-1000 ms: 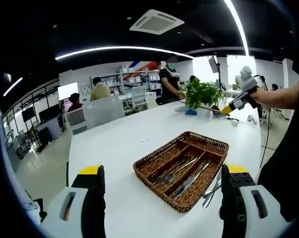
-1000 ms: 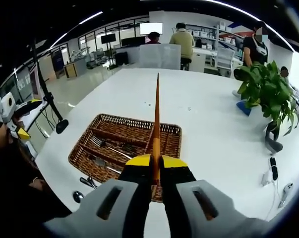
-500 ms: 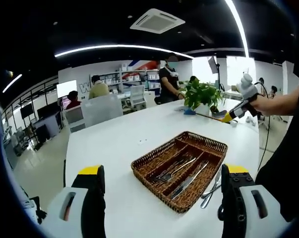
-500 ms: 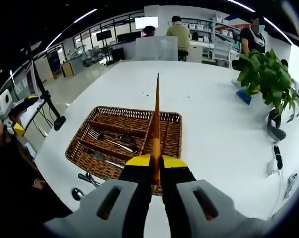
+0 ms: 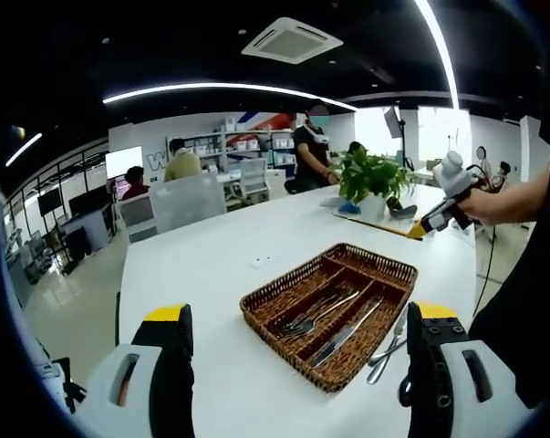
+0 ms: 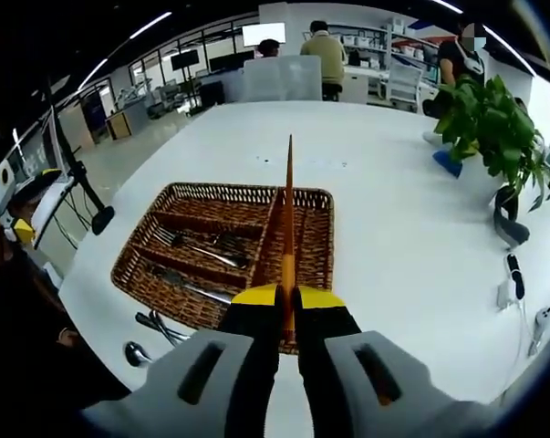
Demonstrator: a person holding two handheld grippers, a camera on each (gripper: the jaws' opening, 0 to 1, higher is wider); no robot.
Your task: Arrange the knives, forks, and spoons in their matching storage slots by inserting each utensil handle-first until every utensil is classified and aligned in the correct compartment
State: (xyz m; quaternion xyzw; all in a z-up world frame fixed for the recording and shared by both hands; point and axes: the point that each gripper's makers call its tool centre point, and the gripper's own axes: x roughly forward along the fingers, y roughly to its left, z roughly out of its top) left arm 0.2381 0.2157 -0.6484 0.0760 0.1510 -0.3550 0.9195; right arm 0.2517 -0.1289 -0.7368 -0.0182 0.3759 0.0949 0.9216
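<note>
Right gripper (image 6: 286, 306): its jaws are pressed together on the orange stick, with no gap between them.
Orange stick (image 6: 288, 228): long and thin, it runs straight out from between the right gripper's jaws and ends in a fine tip. In the right gripper view it crosses over the basket's rightmost compartment; whether it touches the basket cannot be told.
Left gripper (image 5: 297, 351): its jaws stand wide apart and hold nothing. The near edge of the basket lies between them, further out on the table.
Basket (image 6: 316, 260): brown wicker, with long parallel compartments, resting on the white table.
Basket contents: forks (image 6: 197, 248) lie in a middle compartment, and more metal cutlery lies in the compartment nearest the person. Which pieces are knives cannot be told for certain.
Loose spoons (image 6: 151, 333): they lie on the table just outside the basket's near edge, on the person's side. In the left gripper view they sit close to that gripper's right jaw.
Table (image 5: 211, 265): large, white, with a rounded end.
Plant (image 6: 493, 128): a leafy green potted plant stands well apart from the basket.
Seen from the left gripper view: the right gripper (image 5: 430, 222) is raised off to the right, held in the person's hand (image 5: 482, 203), with the stick pointing toward the plant.
</note>
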